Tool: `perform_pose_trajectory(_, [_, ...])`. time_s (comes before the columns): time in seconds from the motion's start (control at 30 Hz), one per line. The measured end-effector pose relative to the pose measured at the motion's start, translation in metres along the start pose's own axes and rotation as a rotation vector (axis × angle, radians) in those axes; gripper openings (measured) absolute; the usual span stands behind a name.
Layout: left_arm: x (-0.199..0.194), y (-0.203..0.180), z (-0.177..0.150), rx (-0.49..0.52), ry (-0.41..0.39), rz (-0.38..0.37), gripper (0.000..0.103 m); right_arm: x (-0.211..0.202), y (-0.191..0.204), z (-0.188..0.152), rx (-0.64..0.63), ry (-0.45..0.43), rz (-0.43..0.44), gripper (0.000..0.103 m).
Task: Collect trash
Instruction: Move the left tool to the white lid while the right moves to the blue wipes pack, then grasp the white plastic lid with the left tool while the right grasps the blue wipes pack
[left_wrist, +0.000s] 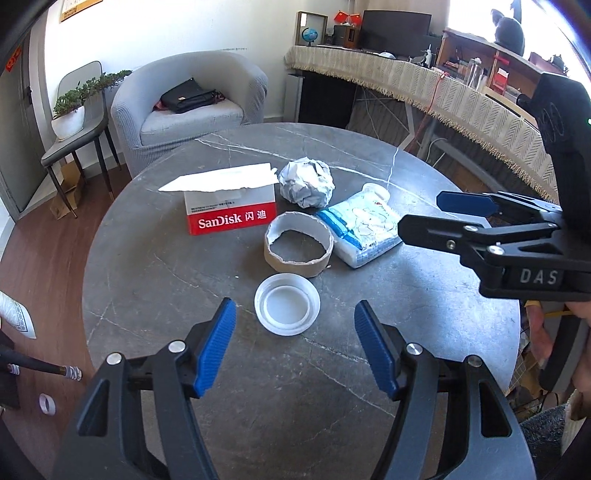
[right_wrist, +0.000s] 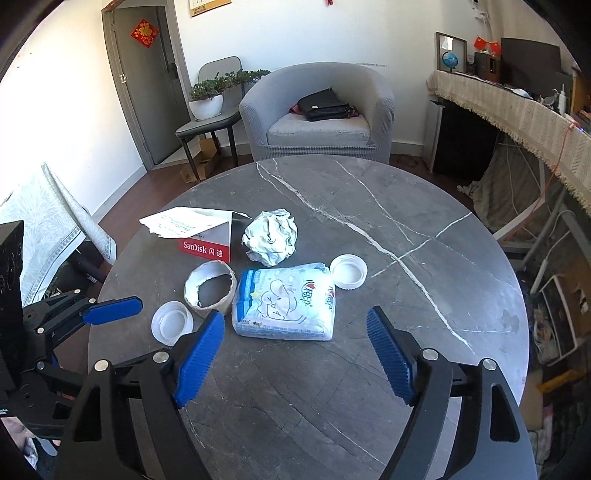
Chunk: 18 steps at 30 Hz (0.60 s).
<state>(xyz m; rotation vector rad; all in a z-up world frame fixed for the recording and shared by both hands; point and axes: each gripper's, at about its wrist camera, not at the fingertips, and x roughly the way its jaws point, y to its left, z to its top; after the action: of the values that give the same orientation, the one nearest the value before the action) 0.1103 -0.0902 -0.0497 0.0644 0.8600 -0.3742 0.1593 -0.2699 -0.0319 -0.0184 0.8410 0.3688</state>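
From the left wrist camera, the left gripper (left_wrist: 295, 341) hangs over the near part of the round grey table (left_wrist: 424, 314) with its blue fingers (left_wrist: 216, 350) spread wide and nothing between them. A white plastic lid (left_wrist: 287, 304) lies on the table just ahead of the fingertips, roughly centred on the gap. Beyond it stands a torn cardboard ring (left_wrist: 298, 243), then a red and white box (left_wrist: 231, 210) with its flap open, a ball of crumpled paper (left_wrist: 306, 181) and a soft tissue pack (left_wrist: 360, 230). The right gripper (left_wrist: 428, 216) reaches in from the right, close to the tissue pack; its fingers look nearly together from this angle.

From the right wrist camera, the right gripper (right_wrist: 295, 354) shows its fingers wide apart and empty. The tissue pack (right_wrist: 286, 301) lies just ahead of the gap, apart from both fingers. A second lid (right_wrist: 349, 271) touches the pack's far right corner. The left gripper (right_wrist: 110, 310) sits at the left edge beside the first lid (right_wrist: 171, 322).
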Motion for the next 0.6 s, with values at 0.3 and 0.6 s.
perform_pose_trajectory(0.3, [0.015, -0.004, 0.002, -0.007, 0.025, 0.006, 0.063, 0.006, -0.006, -0.01, -0.006, 0.043, 0.035, 0.085])
perform_pose_trajectory(0.6, [0.014, 0.004, 0.005, -0.043, 0.022, 0.008, 0.042, 0.017, -0.001, -0.013, -0.047, 0.086, 0.017, 0.086])
